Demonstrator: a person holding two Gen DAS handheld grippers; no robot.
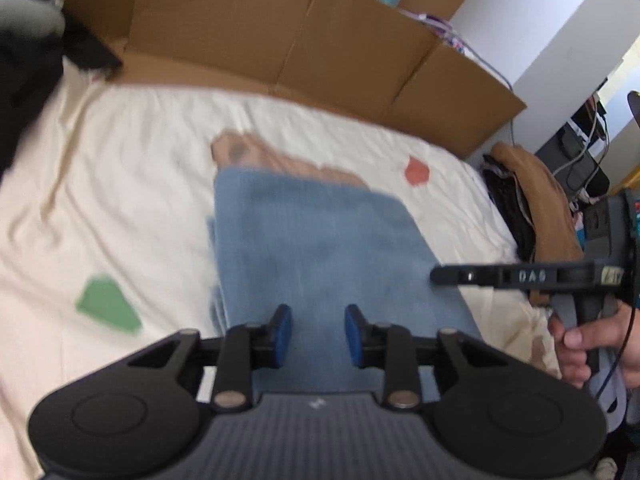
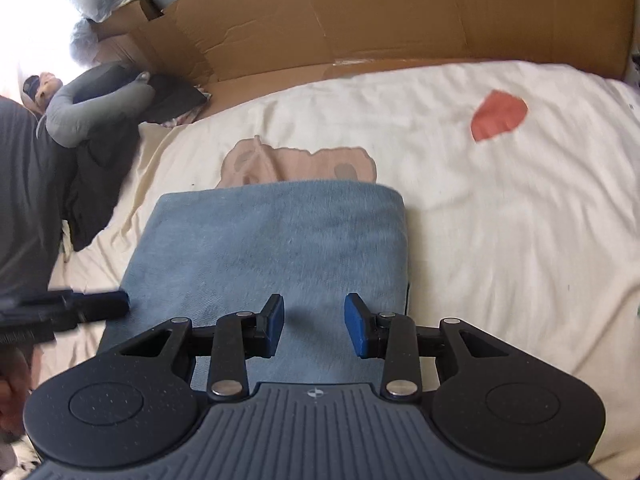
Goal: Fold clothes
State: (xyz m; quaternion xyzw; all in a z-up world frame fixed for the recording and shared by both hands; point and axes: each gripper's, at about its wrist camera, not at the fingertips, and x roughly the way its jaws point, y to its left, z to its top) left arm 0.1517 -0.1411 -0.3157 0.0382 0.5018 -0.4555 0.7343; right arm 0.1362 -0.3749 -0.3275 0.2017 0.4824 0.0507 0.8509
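left gripper (image 1: pixel 319 334): my view has it spread, blue pads (image 1: pixel 282 334) empty, black linkage arms, ribbed grey body. Hovers over near end of the cloth.
right gripper (image 2: pixel 314 330): spread too, nothing between the pads, same build. Also above the cloth's near end.
cloth (image 2: pixel 276 248): blue, soft nap, folded to a rectangle with rounded far edge, flat on the sheet between both grippers.
sheet (image 2: pixel 500 220): cream, wrinkled; red patch (image 2: pixel 498 115), green patch (image 1: pixel 108 304), pink print (image 2: pixel 298 162) partly under the cloth's far edge.
cardboard (image 2: pixel 360 12): brown, creased, flat panels standing along the far side.
writing: "DAS" on the right gripper's side in left view; rest blurred.
hand (image 1: pixel 592 344): grips right handle.
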